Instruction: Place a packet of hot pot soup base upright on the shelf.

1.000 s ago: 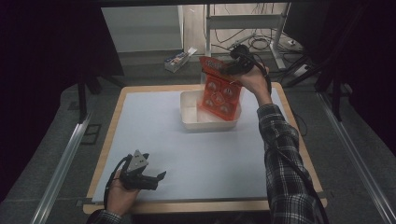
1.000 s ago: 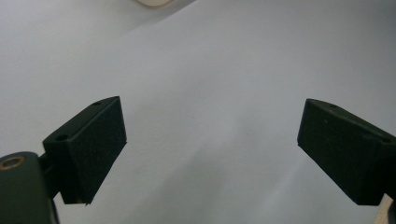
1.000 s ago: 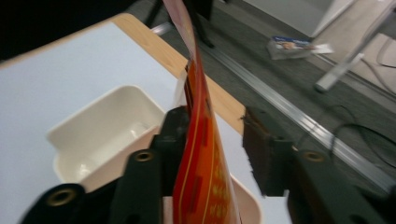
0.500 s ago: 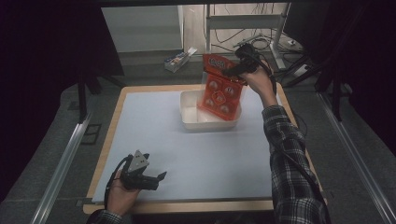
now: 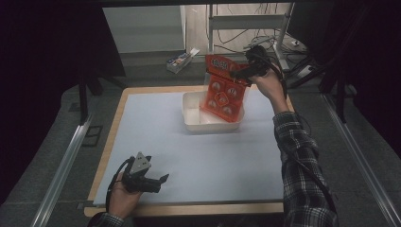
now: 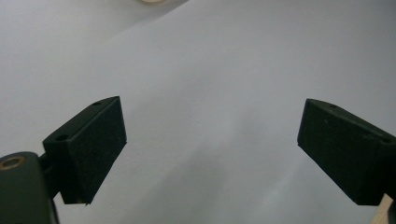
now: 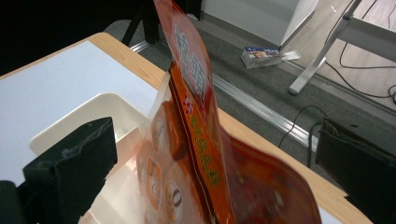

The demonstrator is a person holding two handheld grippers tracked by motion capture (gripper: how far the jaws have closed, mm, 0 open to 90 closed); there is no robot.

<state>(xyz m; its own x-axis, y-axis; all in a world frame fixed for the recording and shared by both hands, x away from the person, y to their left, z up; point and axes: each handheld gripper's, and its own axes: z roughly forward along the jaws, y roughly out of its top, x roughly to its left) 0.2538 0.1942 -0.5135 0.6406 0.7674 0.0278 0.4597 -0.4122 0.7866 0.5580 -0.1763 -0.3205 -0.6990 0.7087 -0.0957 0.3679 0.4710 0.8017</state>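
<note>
An orange snack bag (image 5: 224,94) stands nearly upright in a white tub (image 5: 189,113) at the back of the table, its lower end inside the tub. My right gripper (image 5: 239,73) is at the bag's top edge. In the right gripper view the jaws are wide apart on either side of the bag (image 7: 196,154), without pressing it, and the tub (image 7: 88,112) lies below. My left gripper (image 5: 158,183) rests near the table's front left edge, open over the bare white mat (image 6: 212,154).
The white mat (image 5: 213,156) covers a wooden table whose edge shows behind the tub (image 7: 140,65). On the floor beyond lie a small box (image 5: 178,60), metal frame legs (image 5: 283,42) and cables. A rail (image 5: 66,161) runs along the table's left.
The right hand has shifted a little to the right at the bag's top, and the bag has swung more upright in the tub. The left gripper has not moved.
</note>
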